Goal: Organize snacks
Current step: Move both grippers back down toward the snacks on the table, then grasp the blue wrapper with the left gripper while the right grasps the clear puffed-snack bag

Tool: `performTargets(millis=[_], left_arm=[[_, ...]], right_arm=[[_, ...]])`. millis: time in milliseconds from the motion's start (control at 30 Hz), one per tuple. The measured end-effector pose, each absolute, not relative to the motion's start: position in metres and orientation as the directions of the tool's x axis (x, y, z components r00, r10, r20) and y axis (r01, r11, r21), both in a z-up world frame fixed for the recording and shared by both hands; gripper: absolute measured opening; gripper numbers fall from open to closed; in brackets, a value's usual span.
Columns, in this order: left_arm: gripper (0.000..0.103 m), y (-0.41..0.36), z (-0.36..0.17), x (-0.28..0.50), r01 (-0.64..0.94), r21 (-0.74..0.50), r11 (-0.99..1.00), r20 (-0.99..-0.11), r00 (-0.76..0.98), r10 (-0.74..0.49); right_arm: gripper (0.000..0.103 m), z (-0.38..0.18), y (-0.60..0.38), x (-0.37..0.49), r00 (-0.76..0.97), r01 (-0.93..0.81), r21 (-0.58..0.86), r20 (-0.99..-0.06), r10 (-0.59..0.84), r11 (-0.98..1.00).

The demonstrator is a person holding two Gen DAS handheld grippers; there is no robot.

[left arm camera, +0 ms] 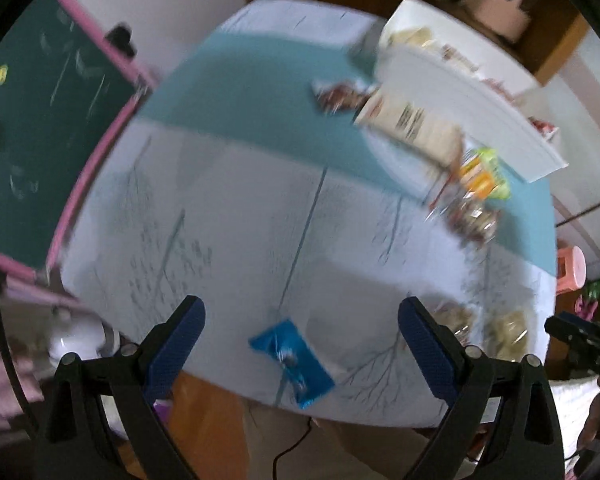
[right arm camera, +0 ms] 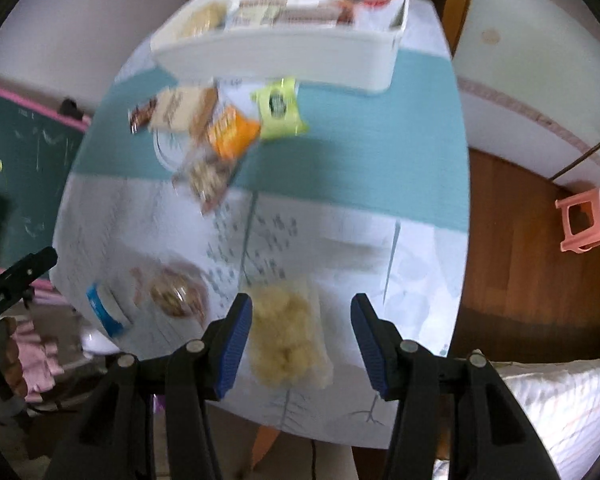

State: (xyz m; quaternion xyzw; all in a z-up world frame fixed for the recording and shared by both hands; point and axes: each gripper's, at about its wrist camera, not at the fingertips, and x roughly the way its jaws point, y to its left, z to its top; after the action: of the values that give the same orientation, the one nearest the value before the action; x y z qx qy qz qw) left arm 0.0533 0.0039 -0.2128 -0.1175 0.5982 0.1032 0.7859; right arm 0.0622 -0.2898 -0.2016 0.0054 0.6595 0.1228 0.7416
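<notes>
One clear bag of pale puffs [right arm camera: 288,336] lies low-centre on the counter [right arm camera: 340,208], between the spread right hand-held gripper [right arm camera: 300,344]; light, crinkly, crushable, so probably pinch its edge gently.

blur: print on the snack packets [right arm camera: 224,132] is smeared unreadable | cut off: white bin [left arm camera: 460,92] contents half hidden by its wall | blue packet [left arm camera: 292,360] label unreadable

I see a tablecloth [right arm camera: 340,240] — pale with grey tree sketches, one teal band. White bin [right arm camera: 284,50]. Packets: orange [right arm camera: 232,134], lime-green [right arm camera: 280,110], bright blue [left arm camera: 292,360]. Pink stool [right arm camera: 588,220].
</notes>
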Motion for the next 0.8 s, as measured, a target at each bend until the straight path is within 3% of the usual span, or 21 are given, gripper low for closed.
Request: performTargets(millis=[267, 533, 600, 800], left_arm=[[0.097, 0.002, -0.258, 0.037, -0.392, -0.06, 0.918, -0.979, 0.204, 0.023], [0.096, -0.004, -0.283, 0.025, -0.386, -0.049, 0.921, -0.988, 0.154, 0.012], [0.092, -0.005, -0.286, 0.022, -0.385, -0.042, 0.922, -0.989, 0.147, 0.017], [0.064, -0.012, -0.291, 0.026, -0.373, -0.027, 0.927, -0.99, 0.138, 0.027]], right_arm=[[0.052, -0.242, -0.279, 0.048, -0.017, -0.258, 0.194, -0.98, 0.197, 0.946], [0.052, -0.254, -0.265, 0.047, -0.03, -0.316, 0.19, -0.981, 0.191, 0.93], [0.052, -0.255, -0.259, 0.046, -0.024, -0.338, 0.175, -0.984, 0.177, 0.925], [0.053, -0.257, -0.252, 0.045, -0.015, -0.36, 0.144, -0.989, 0.149, 0.922]])
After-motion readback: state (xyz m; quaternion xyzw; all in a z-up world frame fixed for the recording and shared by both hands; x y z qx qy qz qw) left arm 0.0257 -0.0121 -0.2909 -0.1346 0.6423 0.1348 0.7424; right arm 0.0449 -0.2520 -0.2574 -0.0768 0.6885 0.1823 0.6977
